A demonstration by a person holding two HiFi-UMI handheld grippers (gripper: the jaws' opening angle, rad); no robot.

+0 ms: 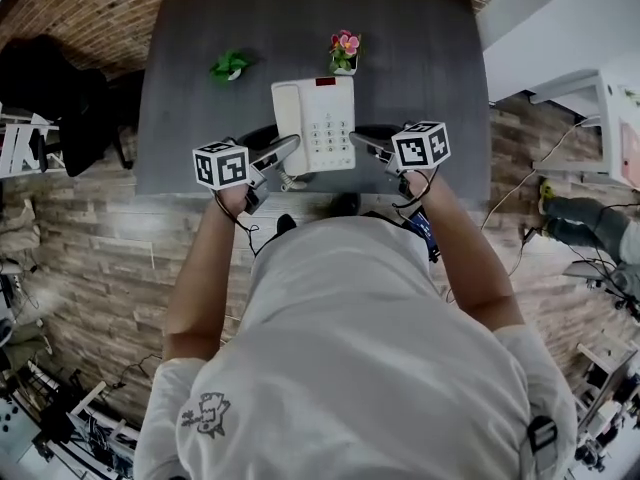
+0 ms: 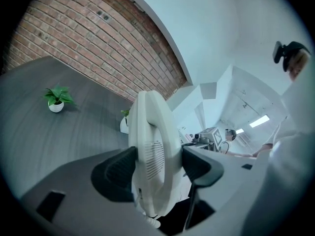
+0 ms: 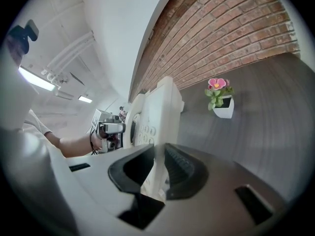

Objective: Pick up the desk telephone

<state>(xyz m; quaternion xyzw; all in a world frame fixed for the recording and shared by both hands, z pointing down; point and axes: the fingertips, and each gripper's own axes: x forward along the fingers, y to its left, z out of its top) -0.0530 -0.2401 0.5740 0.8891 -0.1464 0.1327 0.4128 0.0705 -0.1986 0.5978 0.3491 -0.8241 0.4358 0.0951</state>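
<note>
Found the white desk telephone [image 1: 313, 125] over the near middle of the grey tabletop [image 1: 200, 68], square to the person, handset [image 1: 287, 118] on its left side and keypad [image 1: 330, 133] on its right. Could not tell from any view whether its base touched the tabletop or sat just clear of it.

Logged the left hand-held gripper [image 1: 283, 151] clamped across the telephone's left side. In the left gripper view [image 2: 157, 163], saw both dark pads pressed flat against the white casing, jaws standing wide, with a vented grille between them. Glimpsed a coiled cord [image 2: 149, 221] below the casing.

Logged the right hand-held gripper [image 1: 362, 142] clamped on the telephone's thin right edge. In the right gripper view [image 3: 158, 163], saw jaws drawn narrow with the edge pinched between ribbed pads, and the keypad [image 3: 142, 129] beyond them.

Marked a small green plant [image 1: 231, 65] in a white pot toward the far left of the tabletop, well apart from the telephone. Marked a pink-flowered plant [image 1: 345, 50] in a white pot just beyond the telephone's far edge. Noted a brick wall [image 3: 231, 28] behind the tabletop.
</note>
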